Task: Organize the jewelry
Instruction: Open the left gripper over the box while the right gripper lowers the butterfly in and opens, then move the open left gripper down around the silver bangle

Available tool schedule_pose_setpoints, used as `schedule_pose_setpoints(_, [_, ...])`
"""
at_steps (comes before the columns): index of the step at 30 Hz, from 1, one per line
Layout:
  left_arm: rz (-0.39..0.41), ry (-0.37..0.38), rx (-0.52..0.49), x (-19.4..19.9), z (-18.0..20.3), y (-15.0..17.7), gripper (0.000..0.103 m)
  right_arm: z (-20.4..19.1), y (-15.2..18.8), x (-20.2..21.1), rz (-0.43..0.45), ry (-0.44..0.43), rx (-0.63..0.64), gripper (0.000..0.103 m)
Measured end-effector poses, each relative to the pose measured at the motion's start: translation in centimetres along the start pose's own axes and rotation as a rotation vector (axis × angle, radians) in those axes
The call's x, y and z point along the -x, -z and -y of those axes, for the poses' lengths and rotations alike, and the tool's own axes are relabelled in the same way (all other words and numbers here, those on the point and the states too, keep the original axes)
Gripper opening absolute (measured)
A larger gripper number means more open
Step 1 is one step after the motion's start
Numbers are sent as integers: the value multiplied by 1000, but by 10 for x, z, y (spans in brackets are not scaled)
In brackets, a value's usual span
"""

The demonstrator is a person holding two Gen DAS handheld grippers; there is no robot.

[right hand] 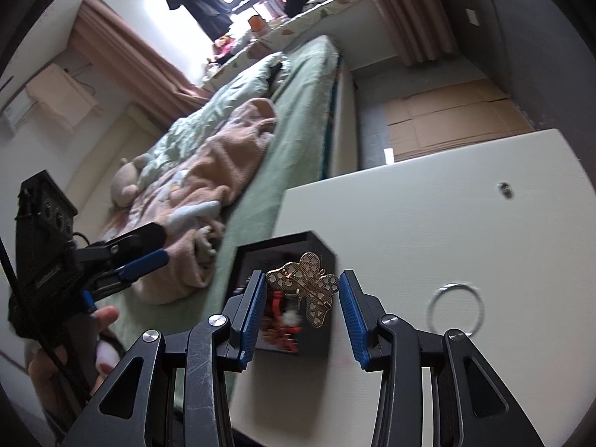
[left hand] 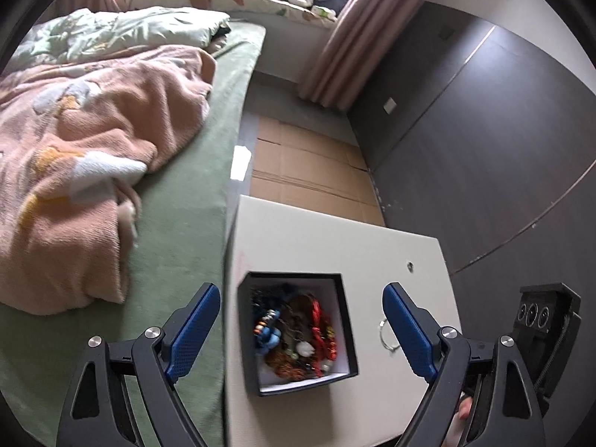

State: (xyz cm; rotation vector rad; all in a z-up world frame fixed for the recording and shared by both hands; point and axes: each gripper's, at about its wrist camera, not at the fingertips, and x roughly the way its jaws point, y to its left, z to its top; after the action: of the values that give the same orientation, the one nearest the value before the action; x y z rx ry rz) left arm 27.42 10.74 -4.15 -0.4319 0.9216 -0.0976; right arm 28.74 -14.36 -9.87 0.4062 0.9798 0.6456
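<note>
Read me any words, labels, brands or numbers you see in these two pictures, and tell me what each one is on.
No readable text in either view.
Black box of jewelry: no label shows.
Gold butterfly brooch between the right claw's pads: pattern only, no writing.
White table: blank.
Left claw: no markings legible.

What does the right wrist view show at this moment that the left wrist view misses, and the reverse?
Only the right wrist view shows the gold butterfly brooch between the right gripper fingers, apparently pinched at its wing tips, above the black box. Only the left wrist view looks down into that box and shows the mixed beaded jewelry filling it, with the left gripper open. Both show the box, the silver ring and the white table.
</note>
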Motion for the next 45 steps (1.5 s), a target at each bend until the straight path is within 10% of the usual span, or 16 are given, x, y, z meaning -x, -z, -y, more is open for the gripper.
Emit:
schedule_pose_setpoints(9, [31,-15,44,8,-19,-8,89,-29,0,-32,-27,-36,19,42])
schedule_pose_setpoints(15, [36,-13,56,11,-25,-9,89,-29,3,-43,-80,-4,20,62])
schedule_pose_setpoints(23, [39,5,18,10,-7,-10,89,-1,1,-3,-28,15,-33,63])
schedule_pose_setpoints(34, [-6,46,-110,-12,50,3,103,50,2,50,22,100,-126,103])
schedule_pose_setpoints(45, [-104,-6,-270,-59,112,29,103,107,11,92,40,147,-250,103])
